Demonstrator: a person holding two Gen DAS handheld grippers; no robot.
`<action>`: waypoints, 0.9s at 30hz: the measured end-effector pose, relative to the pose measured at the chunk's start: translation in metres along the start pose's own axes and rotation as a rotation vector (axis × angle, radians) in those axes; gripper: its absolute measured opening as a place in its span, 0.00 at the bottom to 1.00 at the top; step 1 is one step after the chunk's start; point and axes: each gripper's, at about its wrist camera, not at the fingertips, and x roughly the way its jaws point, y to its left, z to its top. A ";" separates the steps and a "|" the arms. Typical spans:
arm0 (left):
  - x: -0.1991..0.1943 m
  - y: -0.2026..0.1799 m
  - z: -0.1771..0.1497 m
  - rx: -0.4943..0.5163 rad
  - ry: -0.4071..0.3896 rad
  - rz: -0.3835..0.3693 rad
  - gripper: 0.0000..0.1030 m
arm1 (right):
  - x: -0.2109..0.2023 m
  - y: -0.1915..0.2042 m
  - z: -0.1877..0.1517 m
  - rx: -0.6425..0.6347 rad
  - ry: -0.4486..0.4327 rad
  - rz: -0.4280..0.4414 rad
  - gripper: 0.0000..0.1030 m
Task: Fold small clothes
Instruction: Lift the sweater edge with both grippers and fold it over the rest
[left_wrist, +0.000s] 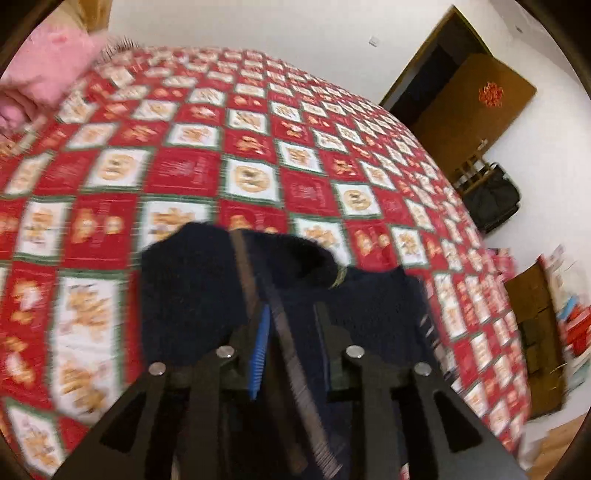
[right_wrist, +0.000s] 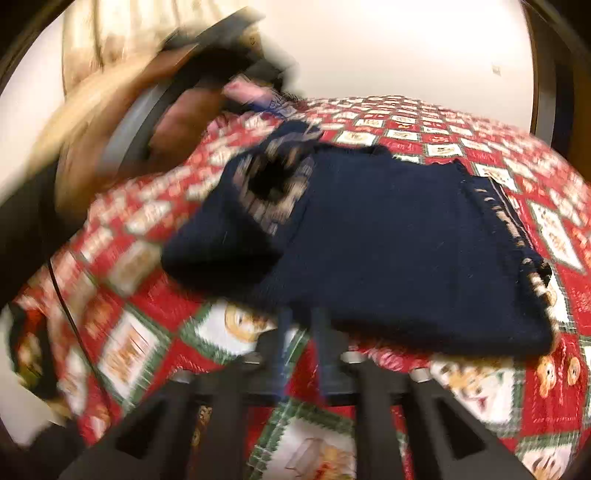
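Observation:
A dark navy knitted garment (right_wrist: 388, 236) lies on the red, white and green patchwork quilt (right_wrist: 461, 147). One part with a tan pattern (right_wrist: 273, 188) is lifted and folded over its left side. My left gripper (left_wrist: 291, 310) hangs just above the navy garment (left_wrist: 192, 295), and a striped band of the fabric (left_wrist: 288, 332) runs between its fingers; the blur hides whether it grips. My right gripper (right_wrist: 301, 317) sits at the garment's near edge with its fingers close together; I cannot tell if fabric is between them.
The quilt (left_wrist: 258, 147) covers a large bed. A pink pillow (left_wrist: 48, 70) lies at its far left corner. A brown door (left_wrist: 469, 107), a dark bag (left_wrist: 491, 195) and cluttered shelves (left_wrist: 543, 325) stand to the right. A person's arm (right_wrist: 122, 122) reaches in from the left.

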 end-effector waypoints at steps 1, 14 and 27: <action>-0.010 0.003 -0.010 0.013 -0.028 0.018 0.35 | -0.004 -0.011 0.009 0.045 -0.008 0.035 0.64; -0.071 -0.037 -0.164 0.312 -0.205 0.227 0.76 | 0.104 -0.079 0.180 0.283 0.238 0.311 0.71; -0.031 -0.038 -0.175 0.373 -0.158 0.207 0.77 | 0.204 -0.050 0.181 0.238 0.430 0.363 0.59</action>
